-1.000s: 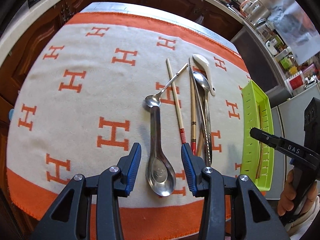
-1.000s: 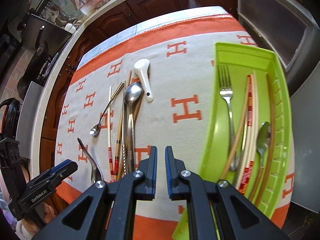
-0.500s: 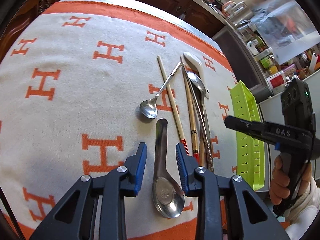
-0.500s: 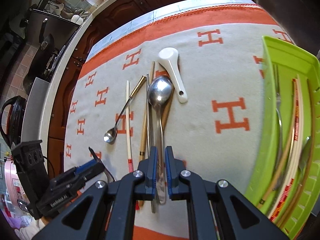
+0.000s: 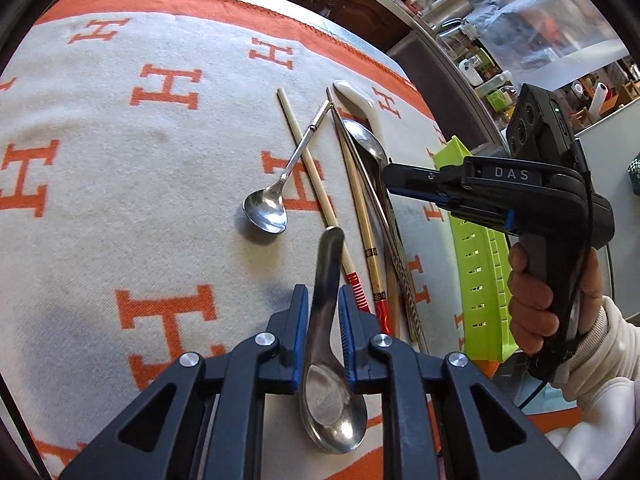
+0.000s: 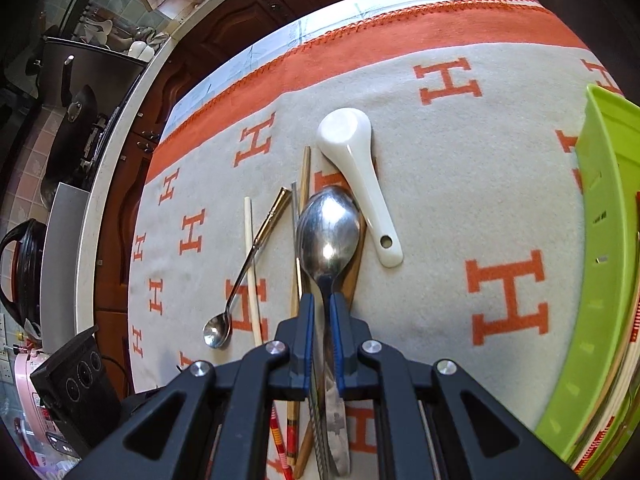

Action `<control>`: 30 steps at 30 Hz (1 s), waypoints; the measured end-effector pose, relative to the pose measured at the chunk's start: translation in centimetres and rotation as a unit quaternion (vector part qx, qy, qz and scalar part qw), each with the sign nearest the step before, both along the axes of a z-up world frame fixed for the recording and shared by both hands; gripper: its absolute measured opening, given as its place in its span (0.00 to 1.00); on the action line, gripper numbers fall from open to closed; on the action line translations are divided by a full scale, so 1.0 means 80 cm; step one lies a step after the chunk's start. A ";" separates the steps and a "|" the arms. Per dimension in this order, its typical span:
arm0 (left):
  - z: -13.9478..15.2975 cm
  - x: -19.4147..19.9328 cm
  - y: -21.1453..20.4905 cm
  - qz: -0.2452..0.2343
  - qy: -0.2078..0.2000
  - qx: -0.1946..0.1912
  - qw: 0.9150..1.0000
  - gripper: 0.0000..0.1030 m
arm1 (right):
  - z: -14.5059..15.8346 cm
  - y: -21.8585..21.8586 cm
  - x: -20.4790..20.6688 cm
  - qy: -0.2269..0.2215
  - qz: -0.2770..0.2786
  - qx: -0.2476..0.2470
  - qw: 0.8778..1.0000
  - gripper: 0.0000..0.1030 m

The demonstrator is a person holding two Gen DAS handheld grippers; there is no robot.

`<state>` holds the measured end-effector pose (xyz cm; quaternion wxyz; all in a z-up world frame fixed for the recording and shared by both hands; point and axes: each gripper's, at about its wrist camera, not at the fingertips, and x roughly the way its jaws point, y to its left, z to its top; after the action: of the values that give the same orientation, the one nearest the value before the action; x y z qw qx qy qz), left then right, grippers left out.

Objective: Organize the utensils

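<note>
My left gripper (image 5: 323, 304) is shut on the handle of a steel soup spoon (image 5: 330, 412), whose bowl lies under the jaws. My right gripper (image 6: 321, 312) has its jaws astride the neck of a large steel spoon (image 6: 330, 232); the jaws are nearly shut and contact is unclear. It also shows in the left wrist view (image 5: 390, 180) above the utensils. A small teaspoon (image 5: 266, 210), chopsticks (image 5: 310, 168) and a white ceramic spoon (image 6: 356, 176) lie on the blanket. A green tray (image 6: 600, 260) at the right holds chopsticks.
The utensils lie on a cream blanket (image 5: 120, 184) with orange H marks and an orange border. Wooden cabinets and a white counter edge (image 6: 120, 168) run along the far side. A kettle (image 6: 20, 272) and kitchen clutter stand beyond the table.
My left gripper moved forward and closed on the soup spoon's handle. My right gripper moved left from the tray and came down over the large spoon's neck.
</note>
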<state>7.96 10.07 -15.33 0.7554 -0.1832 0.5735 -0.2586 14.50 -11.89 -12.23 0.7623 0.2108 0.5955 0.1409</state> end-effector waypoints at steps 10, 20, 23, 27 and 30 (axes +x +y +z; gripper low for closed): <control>-0.004 0.008 -0.002 -0.019 0.004 -0.015 1.000 0.11 | -0.013 0.007 0.018 0.000 0.026 0.029 0.999 0.20; -0.015 0.017 0.003 -0.008 0.021 -0.036 0.999 0.06 | -0.025 -0.011 0.025 0.002 0.028 0.103 0.994 0.13; -0.016 0.020 0.002 0.003 0.032 -0.033 0.999 0.04 | -0.019 -0.003 0.016 -0.014 0.043 0.085 0.995 0.08; -0.013 0.021 -0.008 0.011 0.037 -0.008 0.999 0.04 | -0.016 0.006 0.011 -0.021 0.046 0.072 0.996 0.03; -0.006 0.023 -0.016 0.009 0.031 0.015 0.999 0.04 | -0.009 0.013 0.008 -0.034 0.049 0.063 0.996 0.02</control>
<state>9.82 8.80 -15.83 0.7423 -0.1848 0.5989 -0.2370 15.14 -10.84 -12.93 0.7596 0.2242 0.5686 0.2223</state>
